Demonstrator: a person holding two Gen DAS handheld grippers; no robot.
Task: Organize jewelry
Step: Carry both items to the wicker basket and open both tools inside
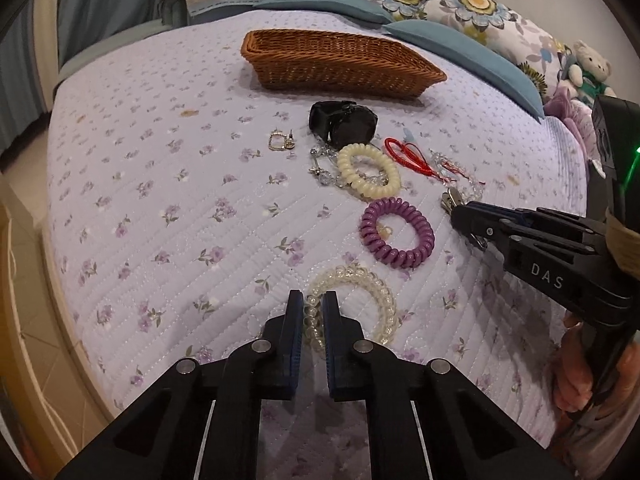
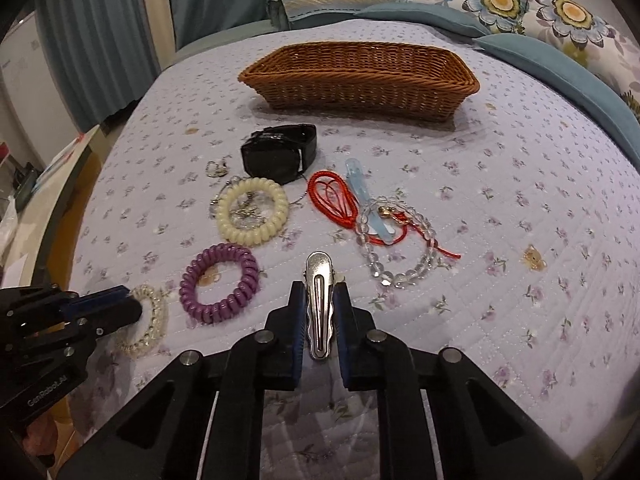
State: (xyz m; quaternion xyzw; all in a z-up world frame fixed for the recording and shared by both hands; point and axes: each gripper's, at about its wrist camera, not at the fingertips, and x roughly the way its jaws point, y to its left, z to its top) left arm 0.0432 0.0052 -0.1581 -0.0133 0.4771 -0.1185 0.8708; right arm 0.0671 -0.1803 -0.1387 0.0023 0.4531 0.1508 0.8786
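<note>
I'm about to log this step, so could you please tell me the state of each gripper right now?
Left gripper: closed on the clear spiral hair tie.
Right gripper: closed on the silver hair clip.

You can read white letters "DAS" on the right gripper body; "GenRobot.AI" runs along your left gripper, seen from the right wrist.
</note>
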